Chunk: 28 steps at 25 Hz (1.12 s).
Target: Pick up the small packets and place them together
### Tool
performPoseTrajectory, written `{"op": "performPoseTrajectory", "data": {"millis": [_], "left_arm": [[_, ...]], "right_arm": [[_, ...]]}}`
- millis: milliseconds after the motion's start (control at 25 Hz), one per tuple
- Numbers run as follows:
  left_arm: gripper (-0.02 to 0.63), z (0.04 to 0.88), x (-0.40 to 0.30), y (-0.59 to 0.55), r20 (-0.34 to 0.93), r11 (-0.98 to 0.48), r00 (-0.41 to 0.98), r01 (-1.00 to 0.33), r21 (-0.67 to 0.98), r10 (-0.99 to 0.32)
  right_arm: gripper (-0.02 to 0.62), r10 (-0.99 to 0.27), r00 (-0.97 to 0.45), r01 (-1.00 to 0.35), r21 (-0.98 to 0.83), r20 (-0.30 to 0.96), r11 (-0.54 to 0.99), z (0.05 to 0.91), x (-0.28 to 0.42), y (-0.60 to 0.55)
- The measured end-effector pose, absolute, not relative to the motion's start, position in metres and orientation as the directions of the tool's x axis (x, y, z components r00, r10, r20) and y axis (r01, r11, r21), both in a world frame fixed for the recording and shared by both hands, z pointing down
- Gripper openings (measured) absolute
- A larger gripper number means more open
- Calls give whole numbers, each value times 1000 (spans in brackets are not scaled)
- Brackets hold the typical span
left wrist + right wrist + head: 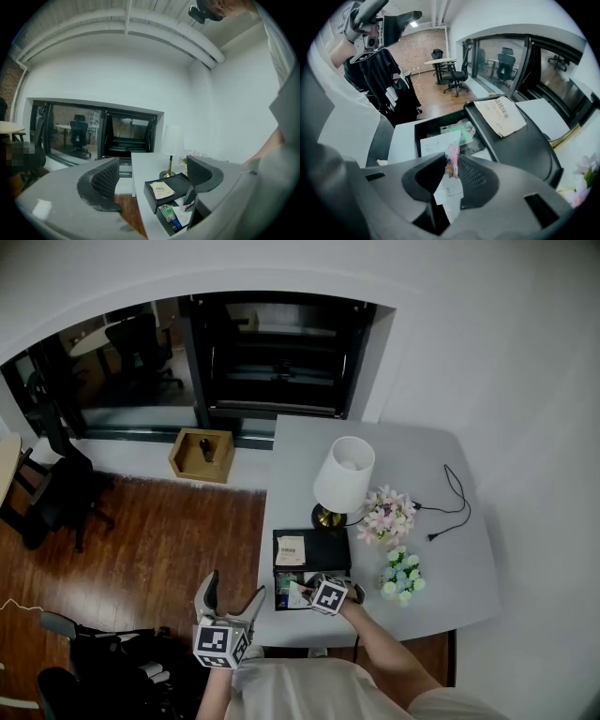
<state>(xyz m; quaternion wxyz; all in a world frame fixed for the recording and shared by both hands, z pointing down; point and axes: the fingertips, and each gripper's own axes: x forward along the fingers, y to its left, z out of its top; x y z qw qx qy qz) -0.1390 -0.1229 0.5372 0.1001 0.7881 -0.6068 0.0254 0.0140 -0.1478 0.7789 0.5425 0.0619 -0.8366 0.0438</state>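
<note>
Pinching a small pink-and-white packet (452,159) between its nearly closed jaws, our right gripper (451,169) hangs over the open black box (520,150), where other packets (457,132) lie. Our left gripper (153,172) hovers beside the table (441,549), jaws wide apart and empty.

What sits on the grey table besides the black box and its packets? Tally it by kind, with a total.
Lamp: 1
Flower bunches: 2, the pink bunch and the green bunch
Black cable: 1
Total: 4
</note>
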Motion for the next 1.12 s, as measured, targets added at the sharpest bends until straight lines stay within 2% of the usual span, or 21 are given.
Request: {"op": "performPoseTrajectory", "data": {"millis": [160,280,440,600,720,840,960,1120], "left_arm": [[447,538,-132,-128,160,-268,287,-955,130,-944],[446,538,-129,-133,158,-277,296,-952,132,-942],[447,539,-126,-137,160,-289,309,-947,139,-937],[447,540,-122,-140,160,-300,321,-943,145,-933],[447,539,-122,-142,159,-300,321,-943,143,-934],[448,539,-122,-144,157,-299,319,-944,139,-935],[447,538,-124,-144,156,-295,314,-946,137,-936],[446,535,-128,-145,156,-288,306,-949,131,-939]], "right_arm": [[67,-109,-402,-127,62,909,990,766,22,-139],[61,-168,-464,-173,96,870,980,737,22,-136],[60,-256,-614,-337,45,746,940,690,21,-147],[60,-399,-680,-583,-124,615,803,666,40,-186],[60,-512,-645,-725,-243,567,644,665,63,-223],[60,-577,-575,-817,-360,580,451,684,87,-253],[67,-575,-502,-863,-423,646,278,711,102,-267],[80,-561,-388,-913,-389,731,125,738,117,-278]]}}
